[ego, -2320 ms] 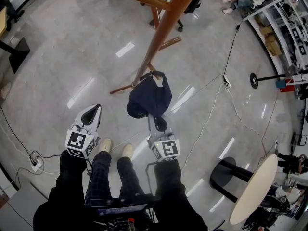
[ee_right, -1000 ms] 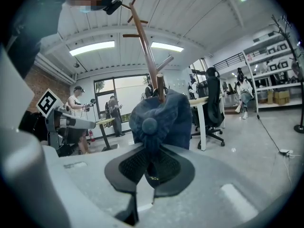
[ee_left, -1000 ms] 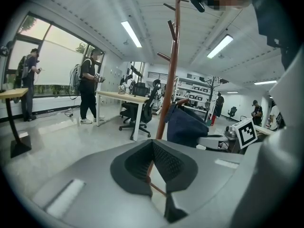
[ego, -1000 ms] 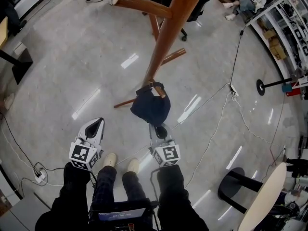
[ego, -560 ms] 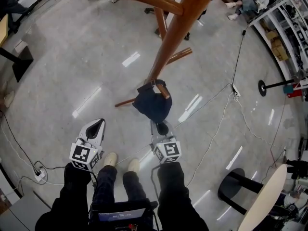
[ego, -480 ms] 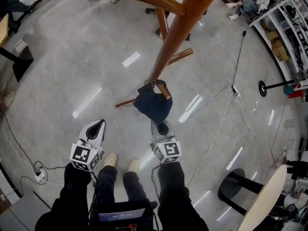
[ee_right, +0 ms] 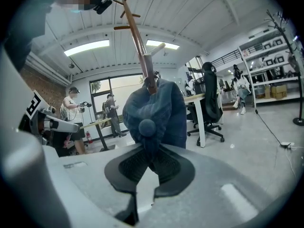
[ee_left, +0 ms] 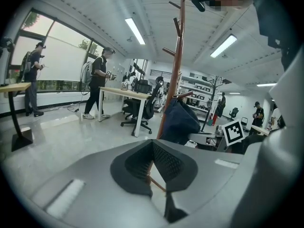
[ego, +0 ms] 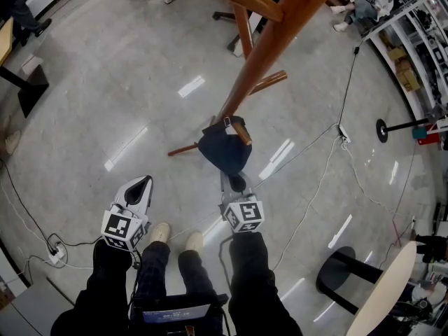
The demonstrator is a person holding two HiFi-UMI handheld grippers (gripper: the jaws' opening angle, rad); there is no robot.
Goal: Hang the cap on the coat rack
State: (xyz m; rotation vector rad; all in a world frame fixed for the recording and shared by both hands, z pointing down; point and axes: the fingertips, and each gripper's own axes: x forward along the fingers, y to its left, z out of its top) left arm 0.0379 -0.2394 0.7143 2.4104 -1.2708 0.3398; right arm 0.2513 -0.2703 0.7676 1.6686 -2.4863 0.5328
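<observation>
Dark cap [ego: 224, 152], soft, light and floppy, looks hooked by its back strap over a low peg [ego: 241, 131] of the coat rack [ego: 262, 51], right gripper [ego: 236, 183] clamped on its crown fabric by the button, left gripper [ego: 140, 185] closed, empty.

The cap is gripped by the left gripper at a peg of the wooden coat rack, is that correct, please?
Not quite: the right gripper grips the cap, as the right gripper view shows; it is indeed at a peg of the wooden coat rack.
</observation>
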